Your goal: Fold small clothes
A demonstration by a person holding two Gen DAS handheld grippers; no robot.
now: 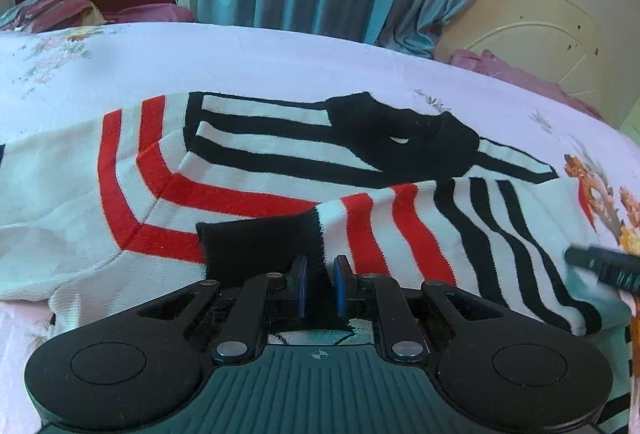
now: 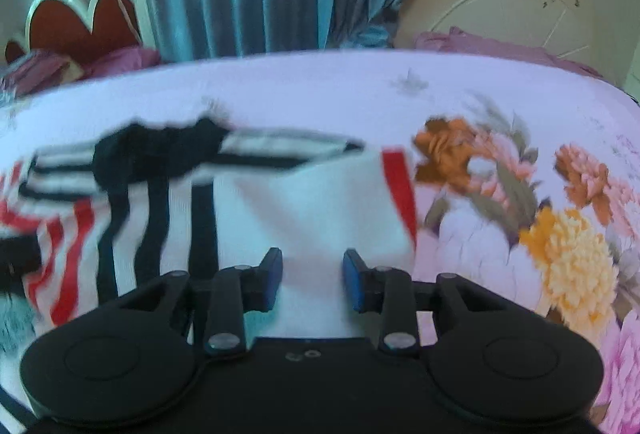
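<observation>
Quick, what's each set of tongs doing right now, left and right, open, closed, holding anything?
Left tongs: shut on the black cuff of the striped sweater.
Right tongs: open over the sweater's white fabric, gripping nothing.

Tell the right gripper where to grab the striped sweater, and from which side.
Grip the sweater's plain white right edge, beside the red stripe, coming in low from the floral sheet on the right. That edge lies flat and free there, and the right gripper hangs open just before it. The left gripper already pinches the black cuff.
</observation>
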